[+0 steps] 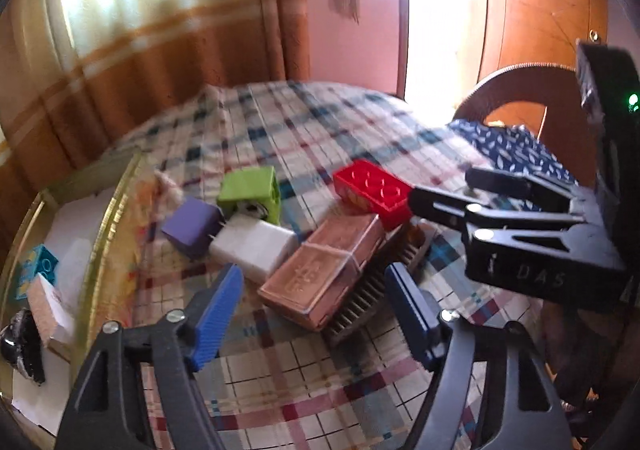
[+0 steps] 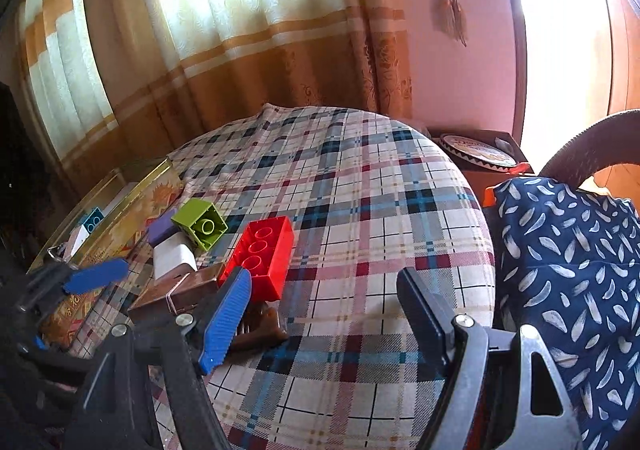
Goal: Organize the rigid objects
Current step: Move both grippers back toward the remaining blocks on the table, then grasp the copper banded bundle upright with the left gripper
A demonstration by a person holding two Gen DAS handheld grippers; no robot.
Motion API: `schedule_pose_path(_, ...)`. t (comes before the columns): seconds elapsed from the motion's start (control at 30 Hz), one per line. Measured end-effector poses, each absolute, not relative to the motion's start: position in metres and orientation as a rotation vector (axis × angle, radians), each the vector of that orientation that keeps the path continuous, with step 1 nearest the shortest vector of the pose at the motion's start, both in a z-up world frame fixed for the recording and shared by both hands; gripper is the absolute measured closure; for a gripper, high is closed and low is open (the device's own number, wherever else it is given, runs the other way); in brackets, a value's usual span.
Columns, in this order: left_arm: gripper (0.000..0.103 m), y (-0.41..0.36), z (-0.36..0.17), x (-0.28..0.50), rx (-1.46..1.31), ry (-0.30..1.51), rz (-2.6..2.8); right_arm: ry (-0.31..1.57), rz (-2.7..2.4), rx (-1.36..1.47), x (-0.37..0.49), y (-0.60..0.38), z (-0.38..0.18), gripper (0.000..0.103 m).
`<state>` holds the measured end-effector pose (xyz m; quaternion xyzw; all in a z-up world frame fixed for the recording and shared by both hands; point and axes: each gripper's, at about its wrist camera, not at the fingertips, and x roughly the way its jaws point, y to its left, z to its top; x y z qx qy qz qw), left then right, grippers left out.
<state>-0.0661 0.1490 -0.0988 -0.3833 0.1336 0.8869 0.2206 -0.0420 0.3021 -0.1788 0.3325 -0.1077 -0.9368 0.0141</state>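
A pile of small objects lies on the plaid tablecloth (image 1: 320, 382): a red brick (image 1: 374, 193), a green brick (image 1: 250, 191), a purple block (image 1: 192, 228), a white block (image 1: 252, 246), a brown case (image 1: 320, 270) and a ridged dark piece (image 1: 360, 306) under it. My left gripper (image 1: 316, 314) is open just in front of the brown case. My right gripper (image 2: 324, 314) is open over the cloth, its left finger close to the red brick (image 2: 262, 252); it also shows in the left wrist view (image 1: 440, 193), at the right.
A gold tin (image 1: 116, 217) at the table's left holds a teal brick (image 1: 38, 268), a pale block (image 1: 50, 310) and a dark shiny item (image 1: 20, 346). A chair with a blue leaf-print cloth (image 2: 568, 258) stands at the right. Curtains hang behind.
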Motion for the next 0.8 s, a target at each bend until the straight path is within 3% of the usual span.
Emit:
schedule_pose_path(0.1, 0.029, 0.149, -0.102, -0.076, -1.096, 0.331, 2.437, -0.331, -2.915, 1.04, -0.042, 0.302, -0.179, 0.026)
schedule_pose_path(0.2, 0.038, 0.146, -0.105, -0.083, -1.128, 0.279, 2.403, -0.337, -2.915, 1.039, -0.043, 0.302, -0.18, 0.026)
schedule_pose_path(0.3, 0.056, 0.143, -0.105, -0.082, -1.118, 0.24, 2.377, -0.342, -2.914, 1.034, -0.043, 0.302, -0.18, 0.026)
schedule_pose_path(0.37, 0.073, 0.14, -0.104, -0.082, -1.113, 0.221, 2.375, -0.338, -2.915, 1.036, -0.043, 0.302, -0.18, 0.026)
schedule_pose_path(0.47, 0.084, 0.134, -0.104, -0.084, -1.118, 0.167, 2.372, -0.327, -2.918, 1.034, -0.042, 0.303, -0.18, 0.026)
schedule_pose_path(0.8, 0.087, 0.108, -0.095, -0.082, -1.051, 0.006, 2.449, -0.3, -2.914, 1.035, -0.043, 0.3, -0.178, 0.026)
